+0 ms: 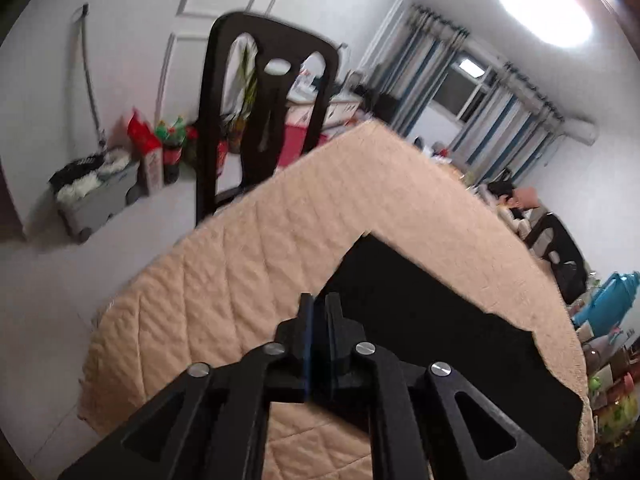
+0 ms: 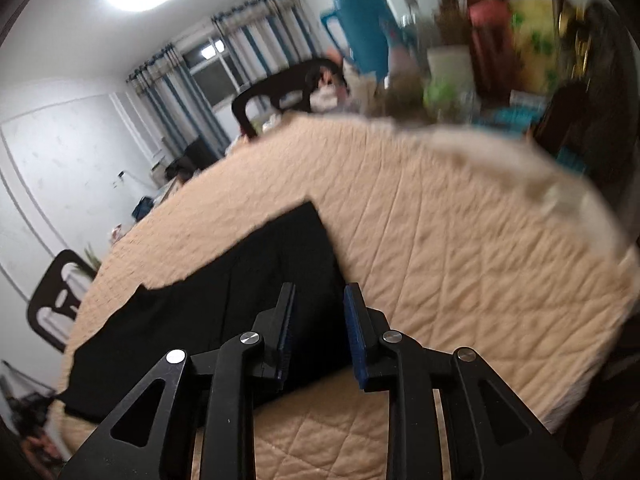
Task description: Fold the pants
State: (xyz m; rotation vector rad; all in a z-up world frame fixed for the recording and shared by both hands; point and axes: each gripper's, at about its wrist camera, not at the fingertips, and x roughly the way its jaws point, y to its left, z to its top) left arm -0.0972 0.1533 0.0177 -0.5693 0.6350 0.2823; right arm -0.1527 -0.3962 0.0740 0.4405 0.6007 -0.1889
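Black pants (image 1: 440, 320) lie flat and folded on a round table under a beige quilted cover (image 1: 240, 260). In the left wrist view my left gripper (image 1: 319, 300) hovers over the near left edge of the pants. Its fingers are almost together, with only a thin slit between them and no cloth visibly pinched. In the right wrist view the pants (image 2: 240, 280) stretch from the centre towards the lower left over the cover (image 2: 460, 240). My right gripper (image 2: 320, 290) stands open above their near right corner; between its fingers only the flat cloth below shows.
A black chair (image 1: 264, 120) stands at the table's far side, and two more chairs (image 2: 280, 88) (image 2: 56, 300) ring it. A blue thermos (image 2: 360, 20) and blurred clutter crowd one table edge. A grey bin (image 1: 96, 192) and bottles (image 1: 172, 148) sit on the floor by the wall.
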